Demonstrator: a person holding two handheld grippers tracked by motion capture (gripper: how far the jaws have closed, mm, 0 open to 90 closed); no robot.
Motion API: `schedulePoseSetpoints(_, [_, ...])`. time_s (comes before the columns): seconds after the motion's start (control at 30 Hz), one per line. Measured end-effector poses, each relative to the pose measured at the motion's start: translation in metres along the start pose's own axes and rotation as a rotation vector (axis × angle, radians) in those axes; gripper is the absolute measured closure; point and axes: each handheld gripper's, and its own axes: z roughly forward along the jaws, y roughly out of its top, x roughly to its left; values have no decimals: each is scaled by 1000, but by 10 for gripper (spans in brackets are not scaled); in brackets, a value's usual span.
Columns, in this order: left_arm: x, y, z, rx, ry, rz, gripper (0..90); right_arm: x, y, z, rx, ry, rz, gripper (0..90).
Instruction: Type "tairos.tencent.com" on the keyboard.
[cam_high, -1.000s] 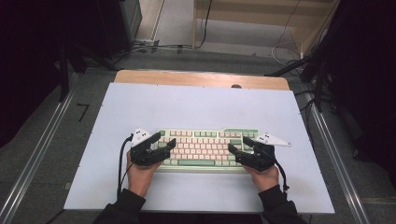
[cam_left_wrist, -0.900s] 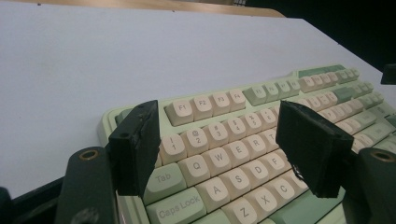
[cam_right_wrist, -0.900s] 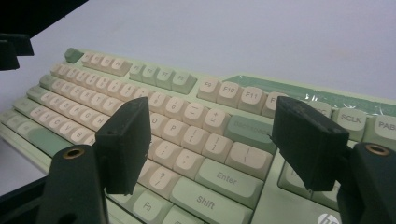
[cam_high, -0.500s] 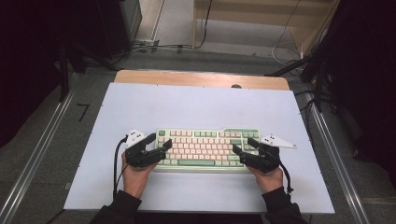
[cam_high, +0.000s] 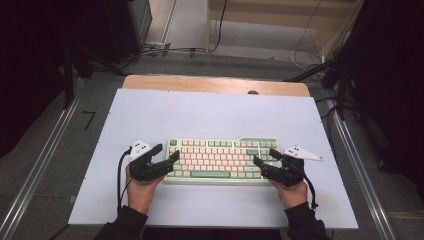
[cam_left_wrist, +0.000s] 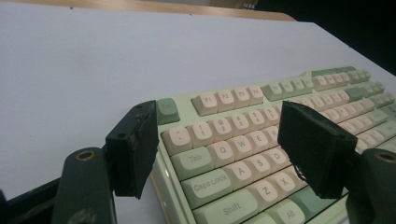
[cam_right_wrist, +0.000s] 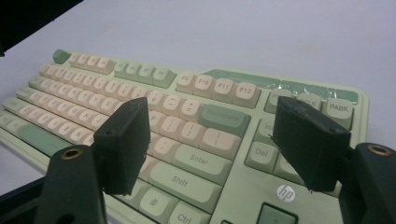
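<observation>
A mint-green keyboard (cam_high: 220, 159) with beige and green keys lies flat near the front of the white tabletop (cam_high: 210, 115). My left gripper (cam_high: 167, 151) is open at the keyboard's left end. In the left gripper view the keyboard (cam_left_wrist: 243, 154) lies under the left gripper (cam_left_wrist: 217, 135). One jaw is outside the edge by Esc and the other is above the letter keys. My right gripper (cam_high: 264, 156) is open at the right end. In the right gripper view its jaws (cam_right_wrist: 210, 121) straddle the Enter and Del area of the keyboard (cam_right_wrist: 187, 112). Neither holds anything.
A wooden strip (cam_high: 215, 84) runs along the table's far edge. Metal rails (cam_high: 45, 160) flank both sides on the floor. Cables (cam_high: 165, 50) and dark stands lie beyond the table. Bare white surface surrounds the keyboard.
Both hands have drawn slightly outward and toward the person, from over the keys to the keyboard's two ends. The keyboard has stayed in place. Both grippers remain open.
</observation>
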Motion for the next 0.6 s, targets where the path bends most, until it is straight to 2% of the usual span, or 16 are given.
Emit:
schedulePoseSetpoints(0.3, [8, -1, -8, -10, 21, -9, 295, -8, -2, -8, -6, -14, 14, 257])
schedulePoseSetpoints(0.6, [12, -3, -14, -14, 46, -1, 295, -15, -4, -15, -8, -31, 22, 256])
